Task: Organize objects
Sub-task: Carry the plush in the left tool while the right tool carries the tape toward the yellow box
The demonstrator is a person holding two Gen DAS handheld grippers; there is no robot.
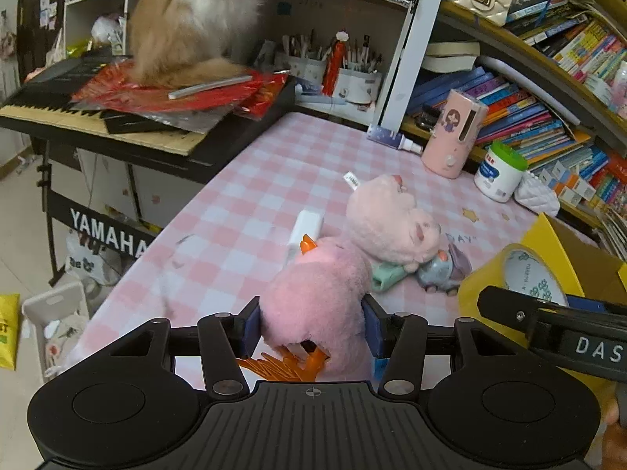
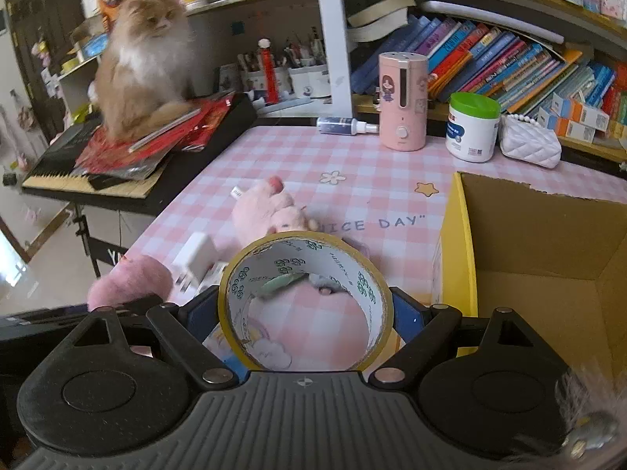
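You can read "YAMAHA" in white capitals on the black keyboard stand (image 1: pixel 102 231), left of the table. The pink checked tablecloth (image 2: pixel 352 164) carries "ICE DAY" with a closing quote mark; the first letter sits behind the tape roll (image 2: pixel 305 297). In the left wrist view only "DAY" of it shows, past the pink plush toy (image 1: pixel 313 293). The right gripper (image 1: pixel 548 321) body shows "DAS" in white, cut off at the frame edge. Print inside the tape roll core, the white jar (image 2: pixel 472 129) label and the book spines (image 2: pixel 509 58) are too small or blurred for you to read.
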